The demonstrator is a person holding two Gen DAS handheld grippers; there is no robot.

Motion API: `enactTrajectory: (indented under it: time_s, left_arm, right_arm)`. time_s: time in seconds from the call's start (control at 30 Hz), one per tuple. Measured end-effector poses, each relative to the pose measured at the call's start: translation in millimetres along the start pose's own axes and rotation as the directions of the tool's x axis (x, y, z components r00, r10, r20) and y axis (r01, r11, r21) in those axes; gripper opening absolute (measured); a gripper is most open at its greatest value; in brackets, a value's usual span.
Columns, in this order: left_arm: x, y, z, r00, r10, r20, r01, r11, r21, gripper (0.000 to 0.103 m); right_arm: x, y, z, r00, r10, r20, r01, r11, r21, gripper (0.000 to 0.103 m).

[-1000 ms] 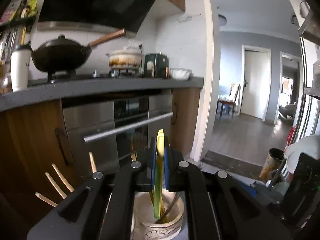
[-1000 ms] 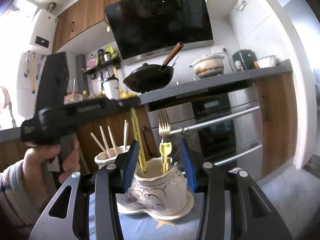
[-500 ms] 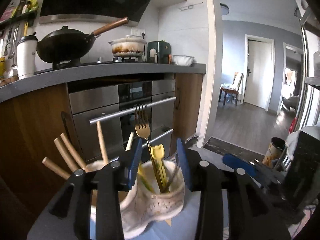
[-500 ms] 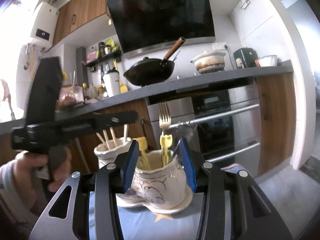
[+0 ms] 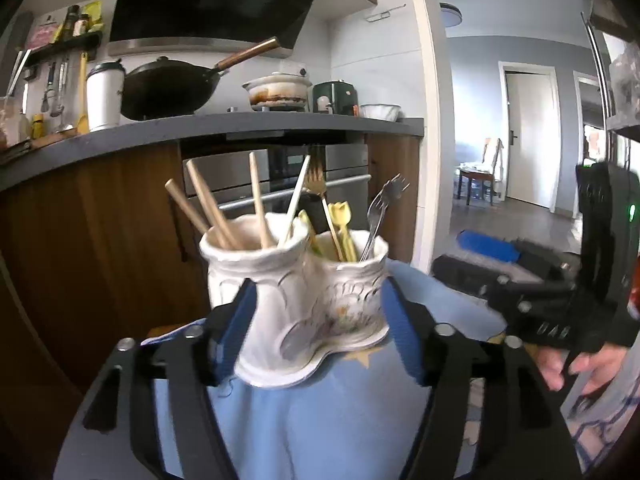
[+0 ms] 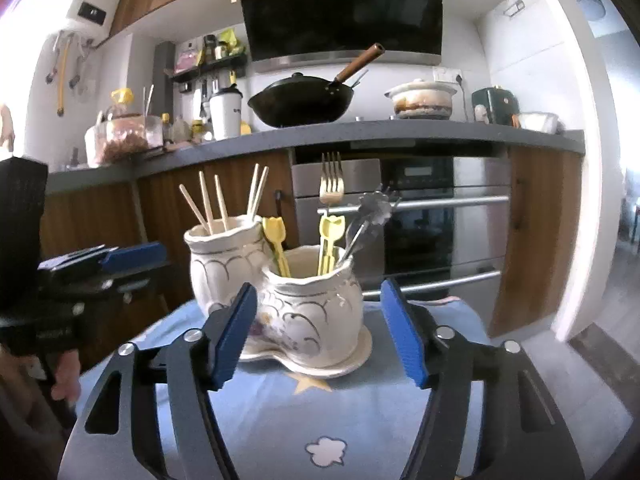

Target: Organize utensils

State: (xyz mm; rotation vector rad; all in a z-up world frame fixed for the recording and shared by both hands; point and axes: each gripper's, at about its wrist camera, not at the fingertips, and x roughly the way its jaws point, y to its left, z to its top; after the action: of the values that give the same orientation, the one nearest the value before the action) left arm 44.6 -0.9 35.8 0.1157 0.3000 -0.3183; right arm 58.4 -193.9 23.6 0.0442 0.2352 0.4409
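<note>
Surface (image 6: 360,412): covered by a pale blue cloth with star and cloud prints; it carries the holder.
Holder (image 6: 296,300): white twin-pot ceramic piece on one shared base, straight ahead of both claws.
Left claw (image 5: 316,336): jaws opening, nothing pinched; the holder shows between the blue pads, which do not press on it.
Right claw (image 6: 320,332): jaws opening as well, released, framing the front pot without contact.
Chopsticks (image 6: 218,204): stand in the rear pot, long axes near upright, fanned.
Gold fork (image 6: 331,178): upright in the front pot, tines up.
Yellow utensils (image 6: 330,240): in the front pot, leaning slightly.
Silver fork (image 5: 382,212): tilts outward over the rim.
Nearer hand: cannot tell; both claws sit close before the holder.
</note>
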Motion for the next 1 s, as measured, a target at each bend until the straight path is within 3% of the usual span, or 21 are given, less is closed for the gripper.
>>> enactTrajectory:
  time_s: [0.03,0.23,0.47,1.0]
  left_arm:
    - [-2.1,0.7,-4.7,1.000,0.012,0.011,-0.012,1.000,0.001,0.076]
    - [-4.6,6.6,-24.3,0.998,0.046,0.040,-0.045,0.999,-0.020,0.088]
    - [-9.8,16.2,-28.6,0.997,0.048,0.066,-0.044,0.997,-0.066,0.097]
    - [-9.8,25.0,-28.1,0.996,0.061,0.063,-0.054,0.993,-0.107,0.097]
  right_arm:
    - [-0.7,-0.1,-1.5,1.000,-0.005,-0.003,0.005,1.000,-0.003,0.077]
    - [1.6,5.0,-7.7,0.999,-0.035,-0.015,0.034,0.998,-0.043,0.083]
    - [5.0,8.5,-9.1,0.999,-0.042,-0.024,0.040,0.997,-0.059,0.086]
    - [4.5,7.0,-9.5,0.998,-0.050,-0.026,0.049,0.997,-0.052,0.090]
